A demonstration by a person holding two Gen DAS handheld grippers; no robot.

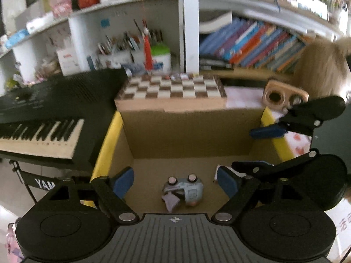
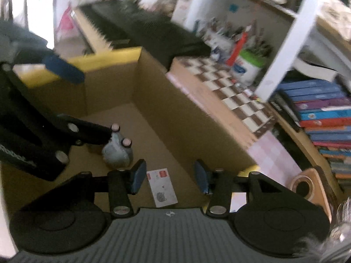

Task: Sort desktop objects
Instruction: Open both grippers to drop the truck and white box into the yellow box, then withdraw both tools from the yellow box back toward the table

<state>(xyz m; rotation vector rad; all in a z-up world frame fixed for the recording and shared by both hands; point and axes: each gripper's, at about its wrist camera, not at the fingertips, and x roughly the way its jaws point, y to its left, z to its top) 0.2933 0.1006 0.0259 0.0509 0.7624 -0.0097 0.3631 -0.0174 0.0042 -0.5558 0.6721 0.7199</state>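
A cardboard box (image 1: 188,129) with yellow-edged flaps stands open below both grippers. A small grey plush toy (image 1: 183,191) with two pink-tipped eye stalks lies on the box floor; it also shows in the right wrist view (image 2: 117,152). A white card (image 2: 162,187) with red marks lies on the box floor beside it. My left gripper (image 1: 175,182) is open and empty, above the toy. My right gripper (image 2: 170,176) is open and empty, over the card. In the left wrist view the right gripper's fingers (image 1: 267,130) reach in from the right.
A black keyboard (image 1: 43,114) stands left of the box. A chessboard (image 1: 173,87) lies behind it on the desk. A wooden block with round holes (image 1: 283,95) sits at the right. Shelves hold books (image 1: 252,43) and a pen holder (image 1: 122,48).
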